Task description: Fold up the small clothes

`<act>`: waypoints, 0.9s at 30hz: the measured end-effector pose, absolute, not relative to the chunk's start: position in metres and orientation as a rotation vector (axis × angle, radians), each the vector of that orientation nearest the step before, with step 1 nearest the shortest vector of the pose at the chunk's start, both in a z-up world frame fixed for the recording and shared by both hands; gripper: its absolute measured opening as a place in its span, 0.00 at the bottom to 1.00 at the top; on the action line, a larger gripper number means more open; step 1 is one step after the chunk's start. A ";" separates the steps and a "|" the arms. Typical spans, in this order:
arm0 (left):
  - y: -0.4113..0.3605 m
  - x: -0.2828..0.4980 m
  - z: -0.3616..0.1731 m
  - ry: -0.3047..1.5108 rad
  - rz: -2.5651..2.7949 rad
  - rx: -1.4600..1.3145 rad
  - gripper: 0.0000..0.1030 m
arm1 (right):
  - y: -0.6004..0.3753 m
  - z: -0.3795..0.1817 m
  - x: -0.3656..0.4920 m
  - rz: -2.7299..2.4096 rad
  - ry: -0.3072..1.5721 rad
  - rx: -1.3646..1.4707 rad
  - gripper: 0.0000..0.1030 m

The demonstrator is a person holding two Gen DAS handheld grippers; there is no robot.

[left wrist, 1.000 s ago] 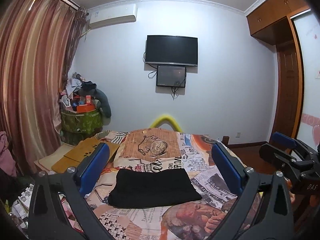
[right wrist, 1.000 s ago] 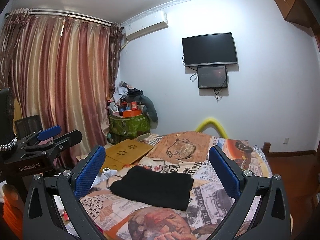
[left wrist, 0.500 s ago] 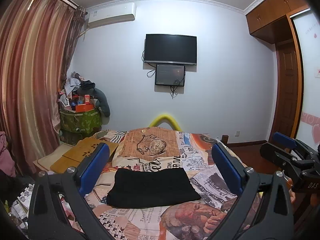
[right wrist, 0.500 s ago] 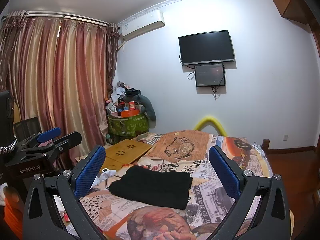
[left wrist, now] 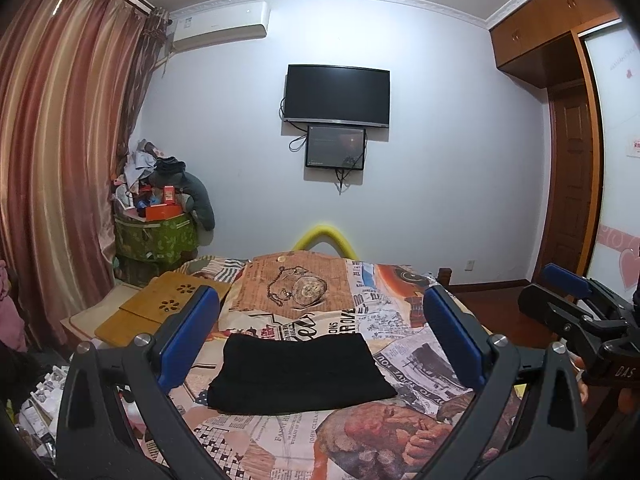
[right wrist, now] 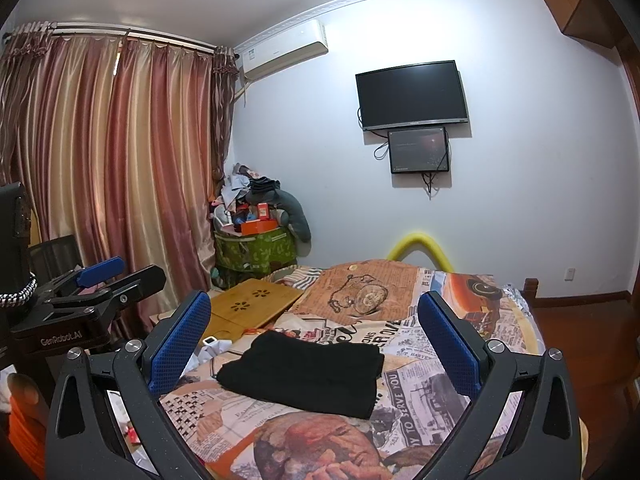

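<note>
A black garment (left wrist: 300, 372) lies folded into a flat rectangle on the newspaper-print bedspread (left wrist: 424, 360). My left gripper (left wrist: 320, 336) hovers above and short of it, wide open, nothing between its blue pads. In the right wrist view the same black garment (right wrist: 304, 370) lies ahead, and my right gripper (right wrist: 316, 340) is also wide open and empty, held back from the cloth. The right gripper (left wrist: 576, 304) shows at the right edge of the left wrist view; the left gripper (right wrist: 104, 284) shows at the left of the right wrist view.
A wooden lap desk (left wrist: 160, 306) rests at the bed's left edge. A green storage box (left wrist: 156, 236) piled with clutter stands in the corner by the curtains (left wrist: 60, 160). A TV (left wrist: 338, 94) hangs on the far wall. A wooden door (left wrist: 568, 184) is right.
Both grippers have drifted slightly, so the room sits a little lower and further right in each view. The garment has not moved and both grippers stay open.
</note>
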State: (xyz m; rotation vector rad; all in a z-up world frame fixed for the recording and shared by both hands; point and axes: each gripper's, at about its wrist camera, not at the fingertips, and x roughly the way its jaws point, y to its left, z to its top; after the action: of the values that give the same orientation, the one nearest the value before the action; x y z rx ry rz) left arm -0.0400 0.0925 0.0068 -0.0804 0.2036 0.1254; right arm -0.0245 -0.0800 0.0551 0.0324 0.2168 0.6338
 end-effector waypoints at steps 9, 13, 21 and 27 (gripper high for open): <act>0.088 -0.038 0.007 0.217 0.095 -0.064 1.00 | -0.078 0.056 -0.026 0.627 0.213 0.030 1.00; 0.087 -0.039 0.007 0.216 0.095 -0.056 1.00 | -0.077 0.057 -0.026 0.625 0.212 0.028 1.00; 0.086 -0.037 0.007 0.227 0.076 -0.063 1.00 | -0.076 0.057 -0.028 0.621 0.214 0.018 1.00; 0.089 -0.032 0.006 0.248 0.062 -0.074 1.00 | -0.075 0.058 -0.027 0.620 0.219 0.018 1.00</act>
State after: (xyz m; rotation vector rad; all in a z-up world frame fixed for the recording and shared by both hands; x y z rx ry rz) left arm -0.0320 0.0891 0.0060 -0.0744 0.2484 0.0623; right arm -0.0268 -0.0749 0.0583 0.0176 0.2189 0.6204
